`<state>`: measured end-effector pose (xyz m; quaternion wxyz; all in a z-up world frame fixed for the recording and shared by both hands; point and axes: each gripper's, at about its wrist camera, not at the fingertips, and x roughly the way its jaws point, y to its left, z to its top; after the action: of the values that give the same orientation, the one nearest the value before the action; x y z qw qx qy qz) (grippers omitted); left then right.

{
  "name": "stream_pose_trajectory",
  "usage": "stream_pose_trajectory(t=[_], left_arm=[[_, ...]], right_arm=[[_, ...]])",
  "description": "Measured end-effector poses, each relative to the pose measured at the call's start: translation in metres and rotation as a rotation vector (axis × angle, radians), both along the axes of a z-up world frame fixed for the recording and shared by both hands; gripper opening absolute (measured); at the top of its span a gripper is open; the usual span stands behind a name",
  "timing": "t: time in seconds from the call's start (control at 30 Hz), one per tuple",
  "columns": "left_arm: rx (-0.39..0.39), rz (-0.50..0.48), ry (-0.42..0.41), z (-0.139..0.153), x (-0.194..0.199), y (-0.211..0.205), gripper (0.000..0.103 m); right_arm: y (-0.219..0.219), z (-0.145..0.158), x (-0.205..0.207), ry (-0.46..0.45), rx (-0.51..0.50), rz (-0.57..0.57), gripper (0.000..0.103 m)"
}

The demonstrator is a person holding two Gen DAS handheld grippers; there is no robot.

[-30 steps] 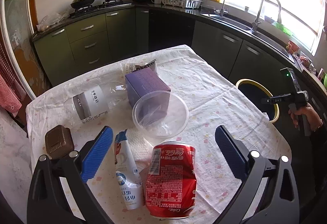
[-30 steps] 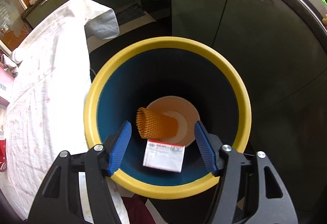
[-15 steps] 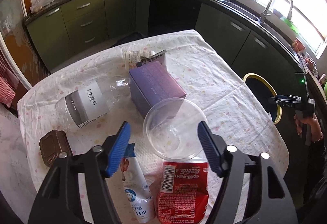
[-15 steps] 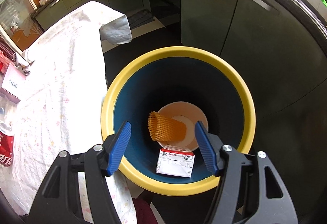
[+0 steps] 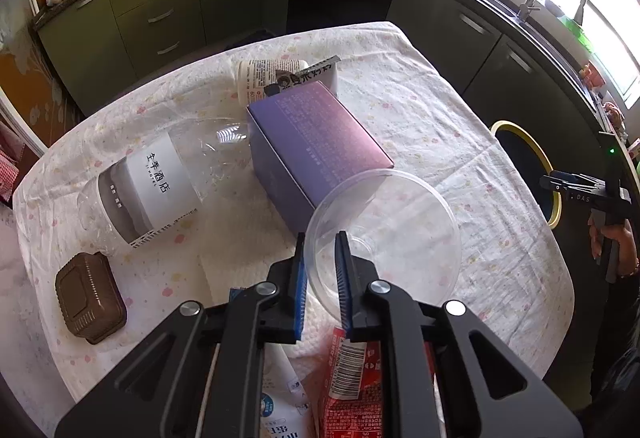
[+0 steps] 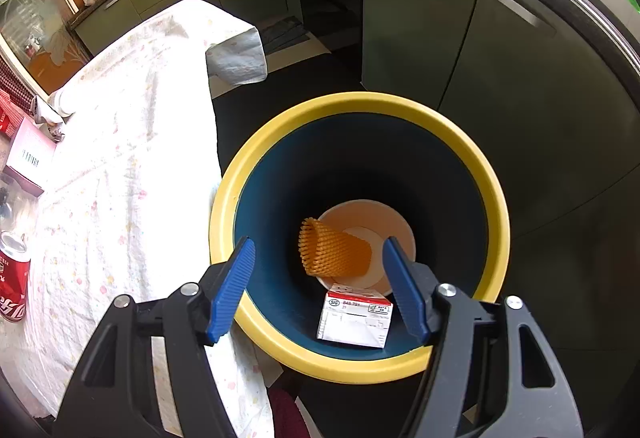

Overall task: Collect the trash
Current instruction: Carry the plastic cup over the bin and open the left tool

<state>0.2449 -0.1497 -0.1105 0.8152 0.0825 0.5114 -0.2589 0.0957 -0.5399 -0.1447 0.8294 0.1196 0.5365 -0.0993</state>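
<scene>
A clear plastic bowl (image 5: 392, 238) sits on the table in front of a purple box (image 5: 316, 150). My left gripper (image 5: 321, 238) is shut on the bowl's near rim, one blue pad inside and one outside. Below it lie a crushed red cola can (image 5: 352, 370) and a white-blue pouch (image 5: 280, 398). My right gripper (image 6: 319, 244) hangs open and holds nothing above the yellow-rimmed bin (image 6: 360, 102). An orange foam net (image 6: 332, 254), a small carton (image 6: 356, 318) and a paper bowl (image 6: 392, 222) lie in the bin.
On the flowered tablecloth (image 5: 420, 110) lie a large clear bottle (image 5: 152, 182), a brown lidded box (image 5: 90, 302) and a printed paper cup (image 5: 268, 78). The bin (image 5: 554, 206) stands off the table's right edge, beside dark cabinets. A person's hand (image 5: 612, 238) is at the far right.
My left gripper moved forward and down past the can, and its jaws went from wide open to shut on the bowl's rim. The right gripper stays open over the bin.
</scene>
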Motion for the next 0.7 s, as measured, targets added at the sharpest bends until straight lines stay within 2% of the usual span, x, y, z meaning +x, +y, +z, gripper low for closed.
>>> stream_pose_trajectory(t=[0.23, 0.37, 0.5, 0.7], left_arm=[[-0.041, -0.009, -0.064, 0.033, -0.021, 0.008, 0.013], [-0.075, -0.092, -0.114, 0.066, -0.05, -0.013, 0.013], [-0.124, -0.215, -0.124, 0.079, -0.072, -0.067, 0.013], [-0.172, -0.399, -0.081, 0.064, -0.088, -0.191, 0.014]], right_arm=[[-0.002, 0.004, -0.001, -0.011, -0.012, -0.009, 0.063], [-0.009, 0.012, -0.012, -0.039, -0.012, -0.03, 0.063], [-0.021, 0.022, -0.027, -0.08, -0.012, -0.053, 0.063], [-0.041, 0.037, -0.057, -0.125, -0.019, -0.077, 0.063]])
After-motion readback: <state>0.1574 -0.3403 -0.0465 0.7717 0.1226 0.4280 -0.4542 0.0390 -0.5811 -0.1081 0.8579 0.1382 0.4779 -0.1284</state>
